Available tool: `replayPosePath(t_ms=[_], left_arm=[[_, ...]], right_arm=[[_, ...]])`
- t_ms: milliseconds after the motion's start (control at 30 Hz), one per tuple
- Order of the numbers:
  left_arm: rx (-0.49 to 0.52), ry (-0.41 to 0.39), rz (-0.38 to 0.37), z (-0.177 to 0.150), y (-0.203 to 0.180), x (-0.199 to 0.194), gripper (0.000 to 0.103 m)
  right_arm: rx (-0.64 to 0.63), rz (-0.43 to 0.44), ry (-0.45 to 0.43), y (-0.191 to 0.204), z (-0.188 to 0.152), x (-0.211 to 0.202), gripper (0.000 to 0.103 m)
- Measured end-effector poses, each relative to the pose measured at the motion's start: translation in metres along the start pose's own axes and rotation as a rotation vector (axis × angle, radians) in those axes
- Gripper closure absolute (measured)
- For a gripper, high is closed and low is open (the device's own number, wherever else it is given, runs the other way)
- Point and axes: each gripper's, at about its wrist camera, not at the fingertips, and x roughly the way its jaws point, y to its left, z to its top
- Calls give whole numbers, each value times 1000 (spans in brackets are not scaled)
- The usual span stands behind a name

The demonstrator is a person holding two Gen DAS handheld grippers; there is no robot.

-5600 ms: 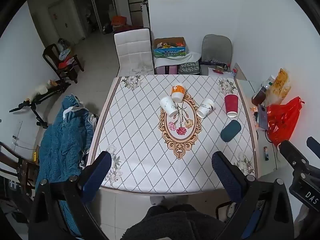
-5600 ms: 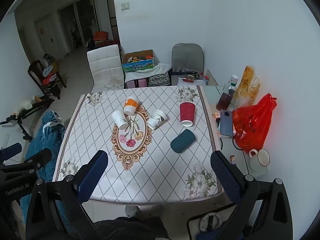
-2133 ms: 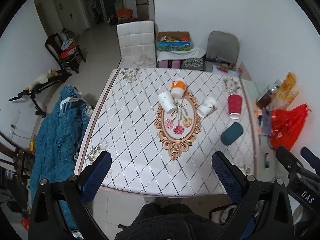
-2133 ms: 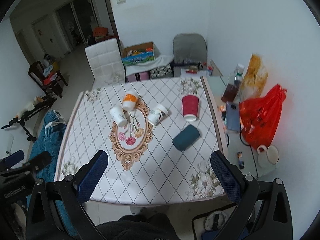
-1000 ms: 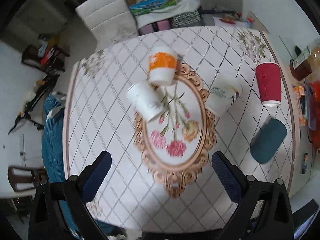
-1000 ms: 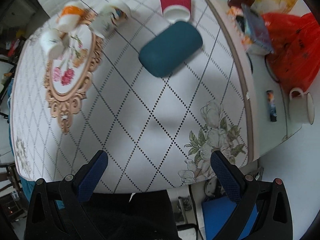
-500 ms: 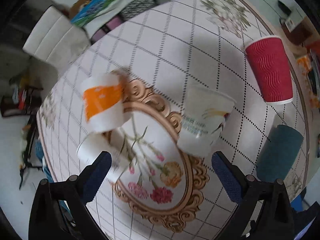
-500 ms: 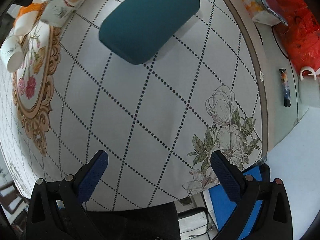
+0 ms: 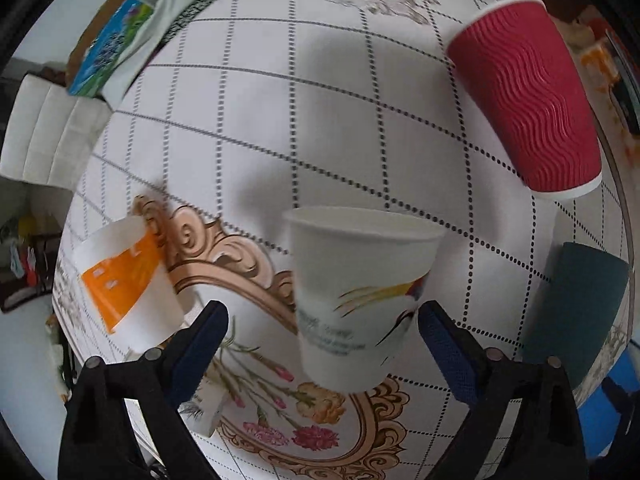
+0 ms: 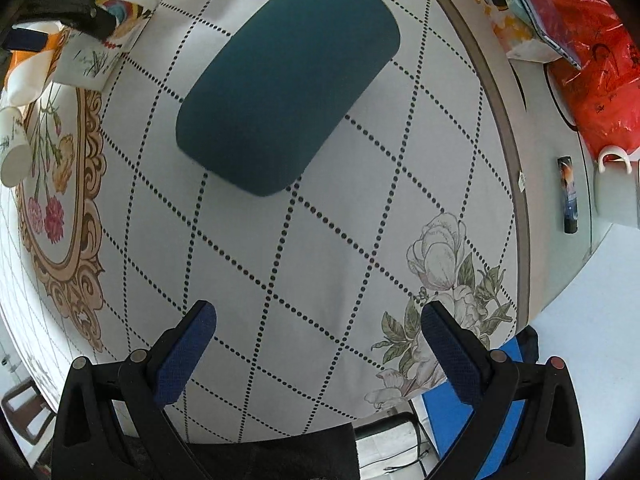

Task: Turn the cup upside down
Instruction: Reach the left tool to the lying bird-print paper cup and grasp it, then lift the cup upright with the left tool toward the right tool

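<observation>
A white paper cup with a bird print [image 9: 356, 300] stands upright on the table, mouth up, straight ahead of my open left gripper [image 9: 320, 340] and just between its blue fingers without touching. An orange-and-white cup [image 9: 124, 284] stands to its left, a red ribbed cup [image 9: 528, 116] upside down at the upper right. My right gripper [image 10: 316, 340] is open and empty over the table's near right corner. In the right wrist view the bird cup [image 10: 108, 40] shows at the upper left, partly hidden by the left gripper.
A dark teal case [image 10: 288, 80] lies on the quilted tablecloth [image 10: 320, 240]; it also shows in the left wrist view [image 9: 576, 312]. A further white cup [image 10: 16, 148] lies on the floral oval. A red bag [image 10: 592, 60] and a white mug [image 10: 616, 188] sit beyond the right table edge.
My left gripper has come down and forward onto the bird-print cup, which now sits between its fingers. My right gripper has dropped lower over the table's right corner near the teal case.
</observation>
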Motion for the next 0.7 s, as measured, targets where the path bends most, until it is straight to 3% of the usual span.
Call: replayPosePath(t_ms=[33, 133, 267, 700], left_arm=[[9, 0, 3, 1, 0, 1, 6], [28, 3, 0, 3, -3, 7, 27], [32, 3, -1, 6, -7, 12, 42], [2, -65, 7, 5, -9, -4, 44]], right_arm=[[2, -2, 3, 0, 2, -1, 0], [5, -3, 10, 0, 6, -4, 0], [2, -6, 10, -1, 7, -1, 0], [12, 5, -8, -14, -4, -3, 0]])
